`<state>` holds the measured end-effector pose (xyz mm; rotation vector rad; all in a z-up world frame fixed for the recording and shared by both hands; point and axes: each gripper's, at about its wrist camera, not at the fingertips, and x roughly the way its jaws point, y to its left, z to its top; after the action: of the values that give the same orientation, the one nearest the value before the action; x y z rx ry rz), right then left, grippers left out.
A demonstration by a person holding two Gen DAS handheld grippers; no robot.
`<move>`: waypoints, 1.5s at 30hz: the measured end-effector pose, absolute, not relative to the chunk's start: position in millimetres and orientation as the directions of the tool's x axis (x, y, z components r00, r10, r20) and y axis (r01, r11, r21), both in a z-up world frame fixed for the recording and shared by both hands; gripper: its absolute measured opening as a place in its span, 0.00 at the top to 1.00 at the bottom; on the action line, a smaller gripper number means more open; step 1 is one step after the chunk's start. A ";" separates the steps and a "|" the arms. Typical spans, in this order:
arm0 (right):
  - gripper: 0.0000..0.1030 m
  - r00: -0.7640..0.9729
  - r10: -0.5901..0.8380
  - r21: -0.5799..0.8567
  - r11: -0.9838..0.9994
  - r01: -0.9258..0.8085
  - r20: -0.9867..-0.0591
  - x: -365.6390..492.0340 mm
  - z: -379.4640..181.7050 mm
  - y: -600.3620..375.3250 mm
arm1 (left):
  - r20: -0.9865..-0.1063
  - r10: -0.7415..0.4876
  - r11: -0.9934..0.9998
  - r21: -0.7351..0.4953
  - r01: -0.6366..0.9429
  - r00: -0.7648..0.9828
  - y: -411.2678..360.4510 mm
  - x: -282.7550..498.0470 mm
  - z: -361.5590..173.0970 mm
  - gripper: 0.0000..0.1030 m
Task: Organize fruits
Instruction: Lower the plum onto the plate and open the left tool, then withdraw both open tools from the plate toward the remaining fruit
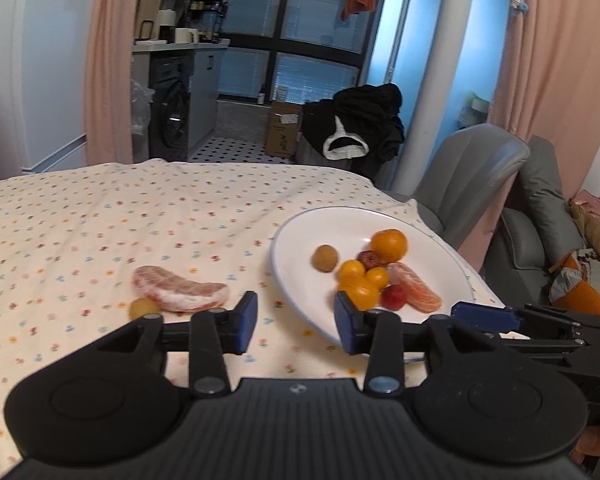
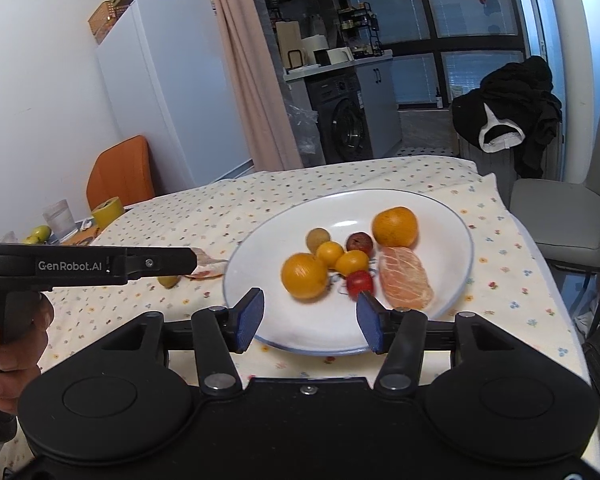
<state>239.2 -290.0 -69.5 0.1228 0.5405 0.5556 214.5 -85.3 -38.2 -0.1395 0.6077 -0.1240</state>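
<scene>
Grippers, left (image 1: 296,322) and right (image 2: 309,318), hang spread, seemingly above plate (image 2: 260,236).

White fridge (image 2: 168,80), washing machine (image 2: 350,124), grey chair (image 2: 572,208), perhaps a black jacket (image 2: 512,108).

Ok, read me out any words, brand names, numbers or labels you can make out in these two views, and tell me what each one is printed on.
"GenRobot.AI": white lettering on the black side of the left gripper, seen in the right wrist view.
Brown cardboard box on the floor: has a pale label and dark print, too small and blurred to read.
Dark front-loading washing machine: panel markings unreadable.
Nothing else legible.
</scene>
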 end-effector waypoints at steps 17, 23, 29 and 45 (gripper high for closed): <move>0.29 0.670 0.596 0.230 0.798 -0.558 -0.442 236.4 -60.4 -234.0 | -0.561 -0.020 0.985 -0.154 -0.081 0.828 -14.5 183.2 -39.1 0.33; 0.15 0.655 0.613 0.223 0.783 -0.581 -0.442 236.7 -59.0 -219.2 | -0.564 0.013 0.982 -0.150 -0.118 0.826 3.0 175.8 -39.5 0.32; 0.00 0.644 0.629 0.223 0.768 -0.600 -0.435 237.9 -56.7 -210.3 | -0.557 0.020 0.979 -0.156 -0.128 0.830 13.5 168.3 -38.7 0.22; 0.00 0.613 0.622 0.197 0.762 -0.617 -0.487 258.8 -55.0 -193.8 | -0.568 0.041 0.983 -0.122 -0.134 0.822 14.1 180.9 -49.8 0.12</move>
<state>258.8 -193.8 -55.0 0.0098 0.5648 0.7144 180.9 14.1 -49.8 -0.1597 0.5987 0.0936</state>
